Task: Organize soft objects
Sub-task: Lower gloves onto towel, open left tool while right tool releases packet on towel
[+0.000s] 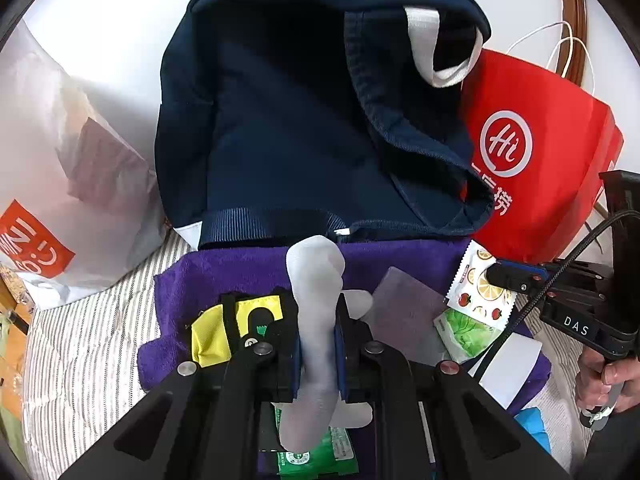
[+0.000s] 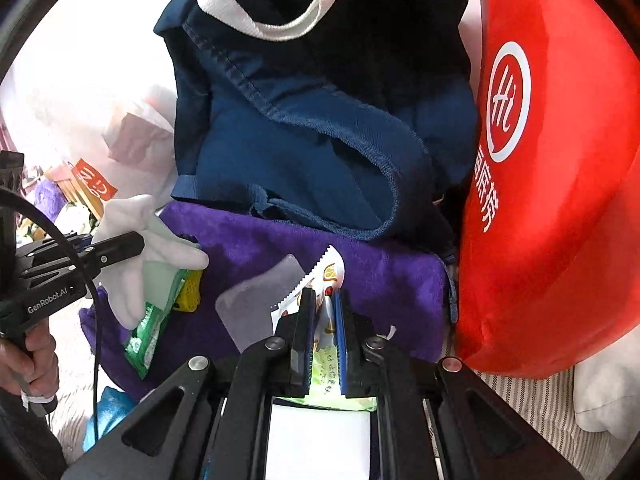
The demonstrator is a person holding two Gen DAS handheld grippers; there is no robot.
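My left gripper (image 1: 318,344) is shut on a pale grey sock (image 1: 316,280), held above a folded purple towel (image 1: 248,272); it also shows in the right wrist view (image 2: 116,252) with the sock (image 2: 156,240). My right gripper (image 2: 324,336) is shut on a white fruit-print wipe packet (image 2: 330,276) over the same towel (image 2: 384,276); the packet shows in the left wrist view (image 1: 478,284). A navy tote bag (image 1: 288,120) with white handles stands open behind the towel.
A red paper bag (image 1: 536,152) stands at the right, a white plastic bag (image 1: 60,184) at the left. A yellow-black item (image 1: 216,328), a green packet (image 1: 316,456), a grey card (image 1: 404,304) and white paper (image 1: 508,368) lie on the towel. Striped bedding (image 1: 80,360) is underneath.
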